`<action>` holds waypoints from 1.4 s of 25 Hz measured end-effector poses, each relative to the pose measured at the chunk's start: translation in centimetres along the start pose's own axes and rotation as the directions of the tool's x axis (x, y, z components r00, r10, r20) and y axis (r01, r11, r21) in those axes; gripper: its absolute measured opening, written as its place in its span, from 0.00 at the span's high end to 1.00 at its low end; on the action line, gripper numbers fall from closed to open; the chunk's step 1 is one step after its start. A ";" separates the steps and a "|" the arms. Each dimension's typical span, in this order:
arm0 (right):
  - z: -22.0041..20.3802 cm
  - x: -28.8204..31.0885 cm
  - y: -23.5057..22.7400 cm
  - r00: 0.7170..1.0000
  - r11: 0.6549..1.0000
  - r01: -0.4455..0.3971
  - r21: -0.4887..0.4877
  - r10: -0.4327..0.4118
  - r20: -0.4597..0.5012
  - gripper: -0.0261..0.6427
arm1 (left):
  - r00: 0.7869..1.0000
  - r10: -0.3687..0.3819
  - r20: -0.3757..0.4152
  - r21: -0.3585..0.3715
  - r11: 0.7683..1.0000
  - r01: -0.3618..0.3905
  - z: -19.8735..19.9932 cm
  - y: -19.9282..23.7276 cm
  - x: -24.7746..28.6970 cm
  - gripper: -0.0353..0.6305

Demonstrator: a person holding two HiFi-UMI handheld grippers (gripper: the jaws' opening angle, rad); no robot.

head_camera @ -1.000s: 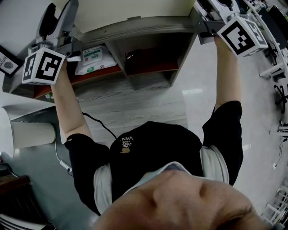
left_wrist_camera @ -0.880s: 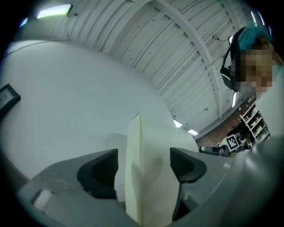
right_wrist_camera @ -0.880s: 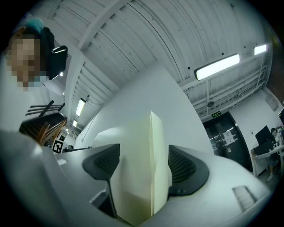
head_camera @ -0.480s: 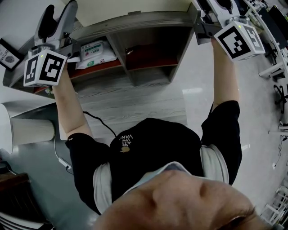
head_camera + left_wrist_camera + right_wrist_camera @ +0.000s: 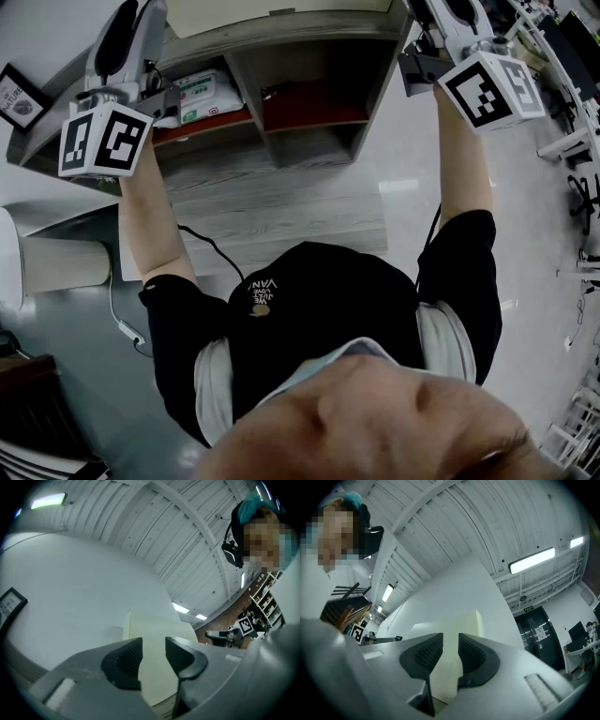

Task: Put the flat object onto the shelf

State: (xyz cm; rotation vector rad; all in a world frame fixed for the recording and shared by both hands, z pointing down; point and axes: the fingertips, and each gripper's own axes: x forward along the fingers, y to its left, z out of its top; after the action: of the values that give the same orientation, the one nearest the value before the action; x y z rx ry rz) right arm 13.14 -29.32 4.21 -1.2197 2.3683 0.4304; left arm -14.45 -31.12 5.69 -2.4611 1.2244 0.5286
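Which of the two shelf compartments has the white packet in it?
The left compartment, as the head view shows it: the white and green packet lies on its red floor. The right compartment holds no packet.

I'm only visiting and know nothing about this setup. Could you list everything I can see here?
flat panel: one, pale cream, upright on top of the shelf unit
shelf unit: one, grey wood with red-brown boards, in front of the person
wipes packet: one, white and green, in the left compartment
picture frame: one, black, far left of the head view
cable: one, black, on the floor below the shelf unit
left gripper: one, grey, jaws apart and just closing; the panel shows in the gap, not pressed
right gripper: one, grey, jaws nearer together, also just closing; the panel shows in the gap, no grip seen
person: one, black shirt, holding both grippers up at the shelf top
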 end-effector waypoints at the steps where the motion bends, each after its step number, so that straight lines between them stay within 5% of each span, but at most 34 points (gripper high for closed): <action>1: 0.1 -0.3 0.2 1.000 1.000 -0.001 0.001 0.001 0.006 0.82 | 1.000 -0.006 -0.002 -0.004 1.000 0.006 0.0 -0.4 -0.2 0.72; 14: -0.2 -3.2 2.8 1.000 1.000 0.004 0.025 -0.004 -0.003 0.96 | 1.000 -0.007 -0.007 -0.003 1.000 0.007 0.3 -2.9 -3.1 0.94; 35: -2.1 -7.9 9.0 0.997 0.999 0.010 0.042 -0.007 -0.083 0.96 | 0.993 -0.094 -0.067 -0.057 0.994 0.090 -1.1 -7.7 -8.4 0.94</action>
State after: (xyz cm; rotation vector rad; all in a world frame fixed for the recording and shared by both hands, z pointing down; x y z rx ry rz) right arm 9.26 -19.82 10.75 -1.2503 2.4280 0.3304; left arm -12.72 -21.48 11.63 -2.5867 1.1303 0.4600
